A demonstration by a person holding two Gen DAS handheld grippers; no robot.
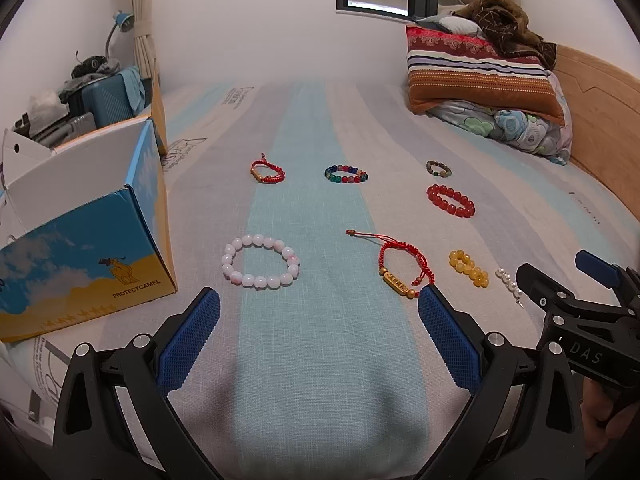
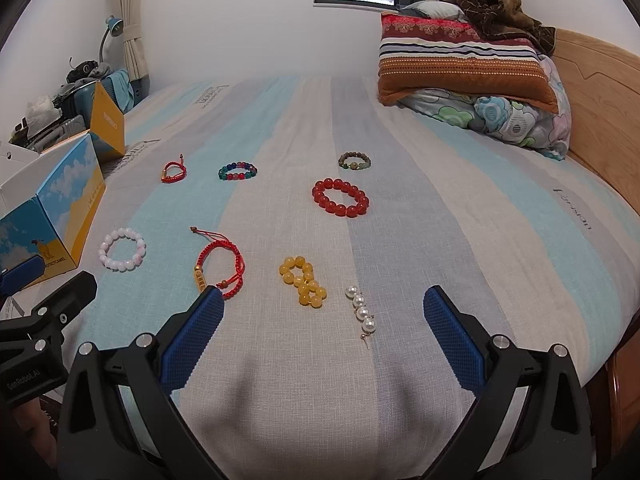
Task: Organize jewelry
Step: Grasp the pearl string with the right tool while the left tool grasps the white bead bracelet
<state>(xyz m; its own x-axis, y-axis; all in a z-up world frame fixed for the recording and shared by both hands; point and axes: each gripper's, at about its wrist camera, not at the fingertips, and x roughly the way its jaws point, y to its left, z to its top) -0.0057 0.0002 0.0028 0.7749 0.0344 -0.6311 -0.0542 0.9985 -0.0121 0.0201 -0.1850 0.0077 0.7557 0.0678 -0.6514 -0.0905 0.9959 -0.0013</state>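
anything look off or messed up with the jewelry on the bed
Mostly tidy rings, but the yellow bead bracelet is twisted into a figure eight rather than lying open, and the pearl strand lies straight, not looped.

Bed [image 2: 460, 208] mostly open: wide bare strip on the right side, and bare sheet just ahead of both claws. Bracelets lie flat and apart, gaps between them passable. Cardboard box [image 1: 92, 240] stands tall at the left edge, near the pink bracelet [image 1: 261, 255], blocking approach from that side. Pillows [image 2: 468, 68] fill the far right corner against the headboard [image 2: 600, 92].
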